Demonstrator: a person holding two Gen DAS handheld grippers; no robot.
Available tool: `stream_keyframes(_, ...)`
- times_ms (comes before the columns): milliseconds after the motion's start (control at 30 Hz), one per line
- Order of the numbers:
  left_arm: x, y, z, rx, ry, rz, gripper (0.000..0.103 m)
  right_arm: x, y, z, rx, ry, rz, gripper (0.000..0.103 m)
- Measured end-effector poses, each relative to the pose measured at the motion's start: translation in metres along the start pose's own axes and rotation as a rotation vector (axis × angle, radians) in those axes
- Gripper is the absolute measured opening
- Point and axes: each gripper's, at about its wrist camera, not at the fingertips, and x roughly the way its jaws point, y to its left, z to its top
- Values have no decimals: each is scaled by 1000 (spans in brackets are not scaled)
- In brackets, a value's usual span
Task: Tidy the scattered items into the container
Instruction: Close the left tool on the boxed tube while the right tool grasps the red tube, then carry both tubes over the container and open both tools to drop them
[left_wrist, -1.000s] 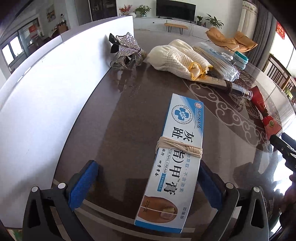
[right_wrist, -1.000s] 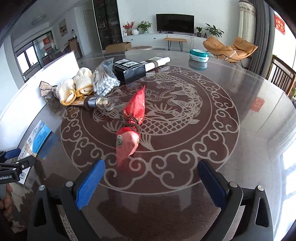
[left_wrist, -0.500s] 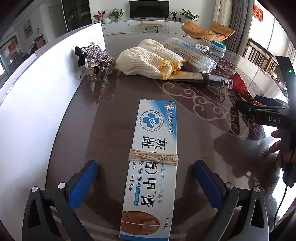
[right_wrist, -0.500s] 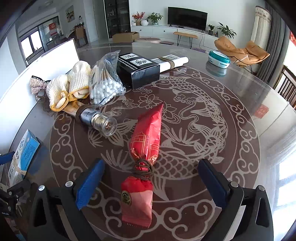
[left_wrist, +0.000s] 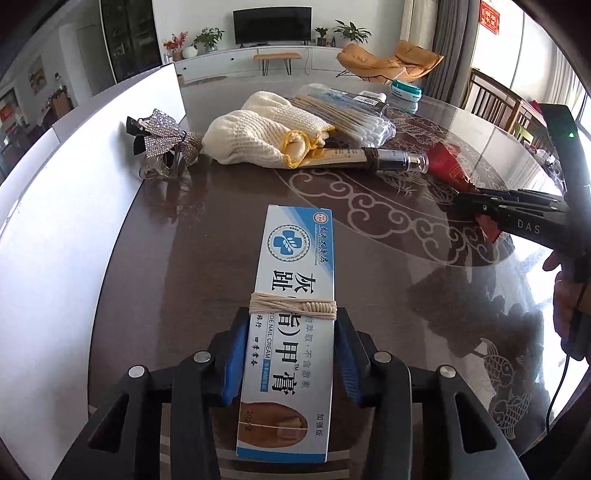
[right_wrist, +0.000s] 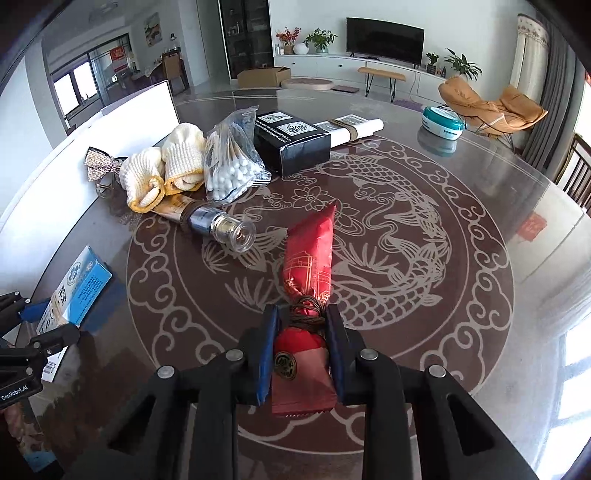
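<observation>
My left gripper (left_wrist: 291, 328) is shut on a white and blue nail cream box (left_wrist: 295, 295) tied with string, which lies on the dark table. The box also shows in the right wrist view (right_wrist: 79, 286). My right gripper (right_wrist: 301, 328) is shut on a red packet (right_wrist: 308, 273) tied with brown cord, which lies on the table's fish pattern. The packet's far end shows in the left wrist view (left_wrist: 445, 166). A large white container (left_wrist: 55, 236) runs along the table's left side.
Cream gloves (right_wrist: 162, 171), a bag of cotton swabs (right_wrist: 231, 164), a tube with a clear cap (right_wrist: 218, 225), a sparkly bow clip (left_wrist: 166, 138), a black box (right_wrist: 291, 138), a rolled paper (right_wrist: 351, 127) and a teal round case (right_wrist: 443, 120) lie further back.
Both grippers have closed: the left on the nail cream box, the right on the red packet after moving forward over it.
</observation>
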Motion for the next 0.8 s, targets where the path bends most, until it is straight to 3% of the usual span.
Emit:
stream_keyframes(267, -16, 5, -10, -49, -24, -64, 44, -33, 8, -23, 19, -9, 62, 26)
stream_keyframes(467, -50, 10, 3, -67, -82, -111, 44, -39, 26, -14, -40, 27, 84, 26)
stream_keyframes(667, -106, 55, 22, -122, -172, -118, 44, -58, 71, 51, -170, 5, 123, 26)
stream_keyframes(800, -130, 120, 27, -208, -200, -44, 44, -71, 137, 112, -290, -27, 191, 26)
